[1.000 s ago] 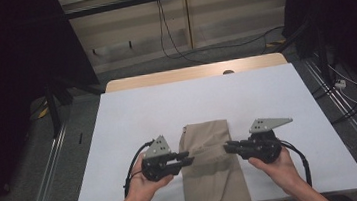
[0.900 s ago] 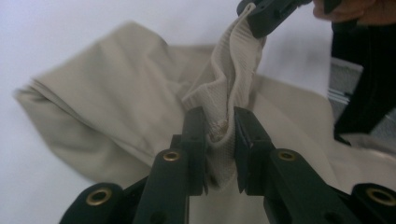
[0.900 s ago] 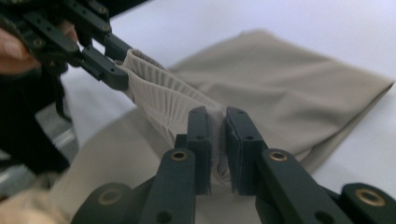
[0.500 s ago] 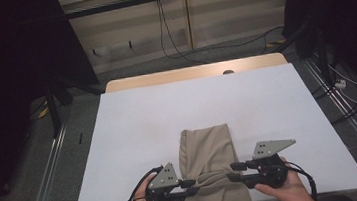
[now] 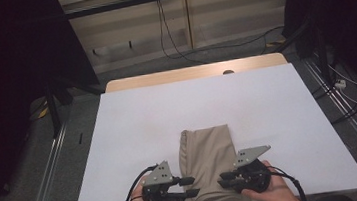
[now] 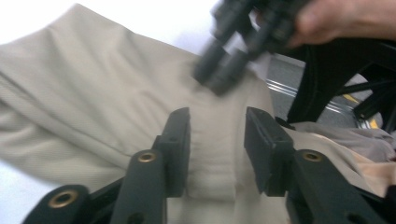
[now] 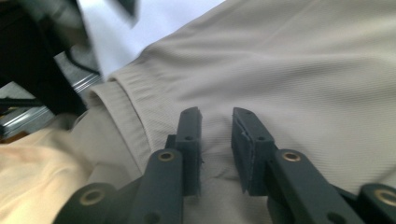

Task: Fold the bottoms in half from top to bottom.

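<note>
A beige garment (image 5: 205, 148), folded into a long strip, lies on the white table (image 5: 143, 119), and its near end runs over the front edge. My left gripper (image 5: 191, 186) bites into its left side there. In the left gripper view a raised ridge of the cloth (image 6: 93, 93) fills the gap between the jaws of that gripper (image 6: 217, 140). My right gripper (image 5: 221, 180) meets the strip from the right. Its jaws (image 7: 217, 135) stand close together with the ribbed cloth (image 7: 303, 70) between them. A hemmed edge (image 7: 126, 107) curls up to their left.
The far end of the white table shows a bare wooden strip (image 5: 193, 72). Metal rails (image 5: 47, 164) run along the floor on both sides, and cables (image 5: 351, 87) lie at the right. Dark stands and curtains flank the table.
Both grippers have moved back toward the table's near edge, coming closer together. The garment slid slightly toward the person and bunched up between them.
</note>
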